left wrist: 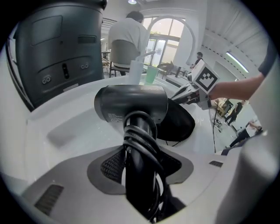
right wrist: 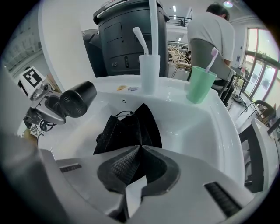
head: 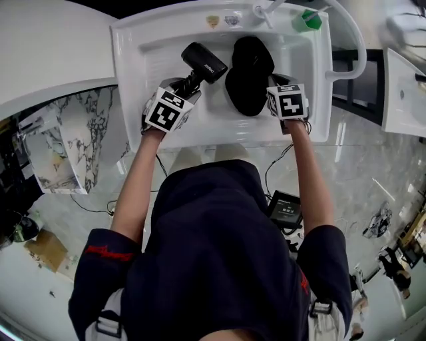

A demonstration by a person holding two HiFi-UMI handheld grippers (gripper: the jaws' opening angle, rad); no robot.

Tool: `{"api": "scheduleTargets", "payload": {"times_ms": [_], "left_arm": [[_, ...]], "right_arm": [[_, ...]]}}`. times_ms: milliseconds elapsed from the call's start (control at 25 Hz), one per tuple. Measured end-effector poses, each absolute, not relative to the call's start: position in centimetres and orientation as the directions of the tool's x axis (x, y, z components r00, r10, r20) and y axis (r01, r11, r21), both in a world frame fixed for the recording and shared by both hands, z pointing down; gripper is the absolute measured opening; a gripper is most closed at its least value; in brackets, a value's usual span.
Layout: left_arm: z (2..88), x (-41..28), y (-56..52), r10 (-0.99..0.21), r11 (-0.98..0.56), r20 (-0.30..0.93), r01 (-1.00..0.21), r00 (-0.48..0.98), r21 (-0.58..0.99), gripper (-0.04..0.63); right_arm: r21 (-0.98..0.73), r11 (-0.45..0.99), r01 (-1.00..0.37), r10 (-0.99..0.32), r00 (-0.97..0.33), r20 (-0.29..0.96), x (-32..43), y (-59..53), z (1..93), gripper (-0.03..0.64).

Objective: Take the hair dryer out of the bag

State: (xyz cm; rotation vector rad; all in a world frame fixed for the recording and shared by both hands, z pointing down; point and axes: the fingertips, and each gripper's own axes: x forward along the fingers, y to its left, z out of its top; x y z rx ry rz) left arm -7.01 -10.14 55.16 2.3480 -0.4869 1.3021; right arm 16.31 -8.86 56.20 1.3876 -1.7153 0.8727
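Note:
A black hair dryer [head: 204, 62] hangs over the white sink [head: 153, 46], clear of the bag. My left gripper [head: 181, 90] is shut on its handle [left wrist: 141, 170], which has the black cord wound round it; the barrel [left wrist: 131, 103] points away from me. The black cloth bag [head: 247, 72] lies limp in the basin to the right of the dryer. My right gripper [head: 274, 90] is shut on the bag's near edge [right wrist: 131, 131], pinching the fabric. From the right gripper view the hair dryer [right wrist: 78, 99] and the left gripper [right wrist: 43, 107] appear at the left, apart from the bag.
A clear cup [right wrist: 148, 73] and a green cup [right wrist: 200, 85] with toothbrushes stand on the sink's far rim, beside the faucet [head: 266, 9]. A dark bin [right wrist: 131, 35] stands behind the sink. A person in a white shirt [right wrist: 210, 35] stands beyond it.

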Motion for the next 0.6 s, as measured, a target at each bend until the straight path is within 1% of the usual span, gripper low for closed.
{"api": "scheduleTargets", "payload": {"times_ms": [240, 600], "left_arm": [[56.1, -10.4, -11.6, -0.157, -0.746, 0.88, -0.638, 0.448, 0.191, 0.212], [57.0, -13.1, -12.8, -0.205, -0.603, 0.904, -0.776, 0.376, 0.186, 0.212]], "right_arm": [[-0.057, 0.226, -0.972, -0.456, -0.157, 0.876, 15.1, -10.0, 56.8, 0.041], [-0.074, 0.306, -0.949, -0.417, -0.204, 0.886, 13.7, -11.1, 57.5, 0.041]]}}
